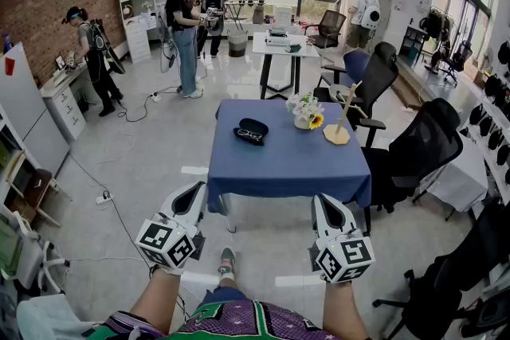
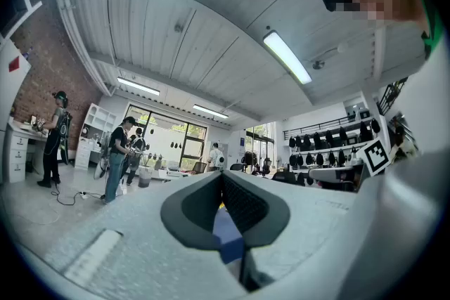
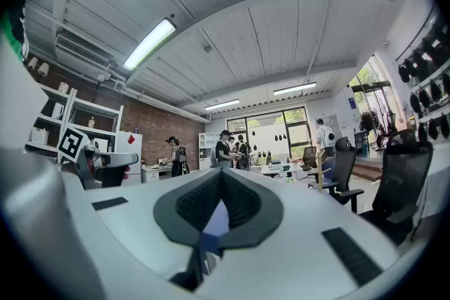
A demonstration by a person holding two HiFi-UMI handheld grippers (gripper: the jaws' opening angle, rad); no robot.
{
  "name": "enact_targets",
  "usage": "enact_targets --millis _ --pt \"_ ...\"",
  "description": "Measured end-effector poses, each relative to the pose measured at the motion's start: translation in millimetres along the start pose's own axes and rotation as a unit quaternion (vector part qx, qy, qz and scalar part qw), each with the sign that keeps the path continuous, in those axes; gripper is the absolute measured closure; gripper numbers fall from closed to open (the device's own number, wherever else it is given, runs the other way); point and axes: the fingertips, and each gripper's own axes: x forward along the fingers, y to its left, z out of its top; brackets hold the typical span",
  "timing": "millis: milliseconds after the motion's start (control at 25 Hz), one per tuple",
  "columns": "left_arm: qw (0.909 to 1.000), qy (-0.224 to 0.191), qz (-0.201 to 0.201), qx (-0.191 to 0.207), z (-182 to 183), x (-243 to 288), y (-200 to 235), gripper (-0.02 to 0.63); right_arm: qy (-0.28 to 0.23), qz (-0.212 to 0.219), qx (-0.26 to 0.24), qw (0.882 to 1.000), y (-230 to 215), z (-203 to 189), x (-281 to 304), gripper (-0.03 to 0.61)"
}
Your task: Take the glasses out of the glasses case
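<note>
A black glasses case (image 1: 252,128) lies open on the blue-clothed table (image 1: 287,163), left of its middle, with the glasses (image 1: 249,137) resting in it. My left gripper (image 1: 194,189) hovers in front of the table's near left corner, and my right gripper (image 1: 323,201) hangs before the near right edge. Both are well short of the case. In the left gripper view the left gripper (image 2: 222,176) has its jaws meeting at the tip with nothing held. The right gripper (image 3: 221,173) in its own view looks the same. Neither gripper view shows the case.
A small vase of flowers (image 1: 305,112) and a wooden stand (image 1: 341,124) sit at the table's far right. Black office chairs (image 1: 421,149) crowd the right side. Behind are a white table (image 1: 280,45) and several people (image 1: 184,29). A cable (image 1: 119,211) runs across the floor at left.
</note>
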Motion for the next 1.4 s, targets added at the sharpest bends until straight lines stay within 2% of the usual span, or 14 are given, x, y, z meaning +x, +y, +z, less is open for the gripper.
enact_targets --millis 880,1400 --pt "0.9999 0.007 -0.004 0.008 1 7 -8 0.598 -0.005 -0.01 0.013 1.0 -15 2 -1 0.575" --pt "0.9997 0.021 0.011 -0.002 -16 30 21 0.598 0.016 -0.004 0.026 1.0 -27 -18 40 0.575"
